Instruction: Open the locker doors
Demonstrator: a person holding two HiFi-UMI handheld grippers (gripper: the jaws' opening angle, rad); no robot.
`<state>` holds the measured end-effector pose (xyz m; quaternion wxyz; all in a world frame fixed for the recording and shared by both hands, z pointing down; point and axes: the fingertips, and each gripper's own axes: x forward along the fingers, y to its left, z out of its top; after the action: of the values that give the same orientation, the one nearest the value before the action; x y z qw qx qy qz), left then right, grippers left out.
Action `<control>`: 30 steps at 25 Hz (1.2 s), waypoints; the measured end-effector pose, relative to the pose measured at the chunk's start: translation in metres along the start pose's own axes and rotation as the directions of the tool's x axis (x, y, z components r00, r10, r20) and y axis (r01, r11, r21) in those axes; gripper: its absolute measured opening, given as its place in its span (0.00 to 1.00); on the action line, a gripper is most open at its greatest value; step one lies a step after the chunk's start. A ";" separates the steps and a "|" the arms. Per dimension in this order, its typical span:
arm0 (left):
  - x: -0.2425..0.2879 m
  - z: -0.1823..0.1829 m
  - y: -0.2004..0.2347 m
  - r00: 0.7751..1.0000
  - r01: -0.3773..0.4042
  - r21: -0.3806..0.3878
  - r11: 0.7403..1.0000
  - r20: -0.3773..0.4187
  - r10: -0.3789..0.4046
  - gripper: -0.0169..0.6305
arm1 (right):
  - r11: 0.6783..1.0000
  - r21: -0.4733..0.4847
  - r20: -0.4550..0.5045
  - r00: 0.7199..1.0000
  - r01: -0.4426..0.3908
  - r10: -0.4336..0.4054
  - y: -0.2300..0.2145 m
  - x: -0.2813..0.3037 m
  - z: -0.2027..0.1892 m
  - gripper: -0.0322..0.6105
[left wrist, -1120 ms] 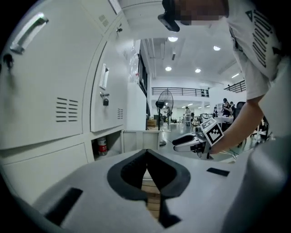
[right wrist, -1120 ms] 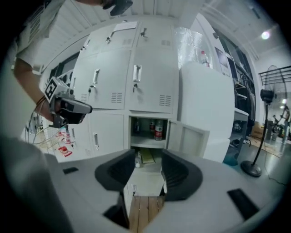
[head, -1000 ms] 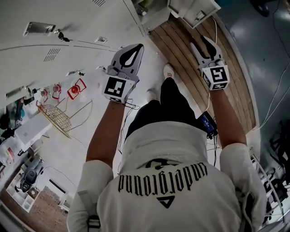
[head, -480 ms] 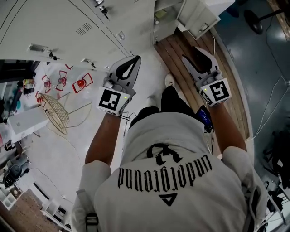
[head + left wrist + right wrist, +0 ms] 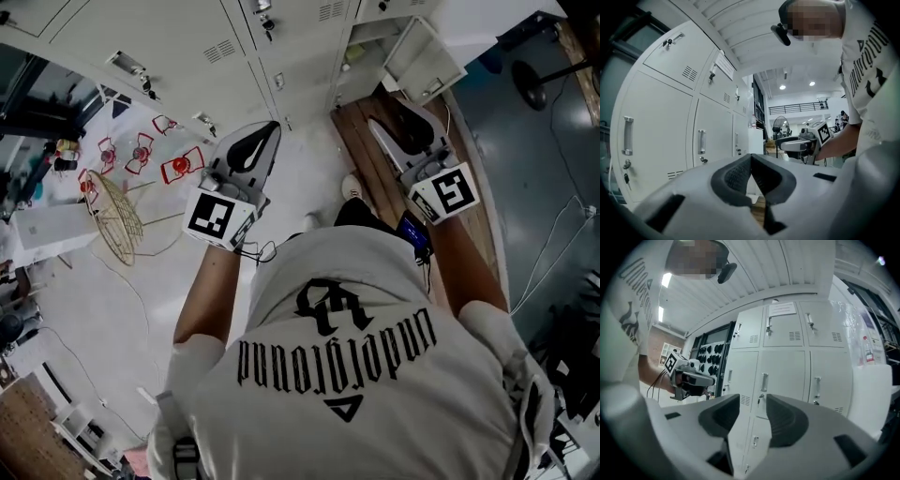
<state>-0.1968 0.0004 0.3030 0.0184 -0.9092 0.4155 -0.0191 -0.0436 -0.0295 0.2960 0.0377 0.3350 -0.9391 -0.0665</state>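
Standing before a row of pale grey lockers [image 5: 187, 42], the person holds both grippers out level toward the doors, and neither tool touches any of them. The left gripper [image 5: 751, 157] is clenched: its two dark pads [image 5: 733, 176] meet at the tips with nothing caught between them. In the left gripper view the closed locker doors [image 5: 661, 136] run along the left side, each with an upright handle [image 5: 701, 141], well clear of the jaws. The right gripper [image 5: 753, 403] is released, its jaws apart with only air in the gap, though they have just been closing a little. Through and above that gap the right gripper view shows a closed door straight ahead. Its handle sits just above the jaw tips in the picture, yet plainly apart from them. In the head view the lockers fill the top edge, beyond both grippers. At the right end of the row one door [image 5: 424, 61] stands swung out over a strip of wooden flooring [image 5: 370, 173].
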 end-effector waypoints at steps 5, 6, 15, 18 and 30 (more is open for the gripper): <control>-0.001 0.041 0.022 0.998 -0.066 -0.003 0.998 0.017 0.066 0.04 | 0.999 0.000 0.017 0.998 -0.052 0.052 -0.014 0.029 0.038 0.34; 0.001 0.043 0.026 0.997 -0.077 -0.003 0.997 0.018 0.077 0.04 | 0.998 0.001 0.022 0.998 -0.060 0.060 -0.017 0.034 0.041 0.34; 0.024 0.080 0.068 0.977 -0.210 0.028 0.977 0.041 0.208 0.04 | 0.983 -0.015 0.080 0.979 -0.186 0.186 -0.053 0.095 0.077 0.34; 0.034 0.088 0.082 0.962 -0.271 0.042 0.962 0.049 0.269 0.04 | 0.967 -0.022 0.104 0.962 -0.253 0.254 -0.064 0.119 0.085 0.34; 0.075 0.088 0.109 0.882 -0.471 0.034 0.881 0.045 0.470 0.04 | 0.861 -0.023 0.109 0.855 -0.507 0.507 -0.075 0.175 0.076 0.34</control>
<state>-0.2253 -0.1260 0.2108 0.0500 -0.7808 0.6227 -0.0070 -0.1408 -0.1907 0.2144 0.0006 0.0719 -0.9950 -0.0699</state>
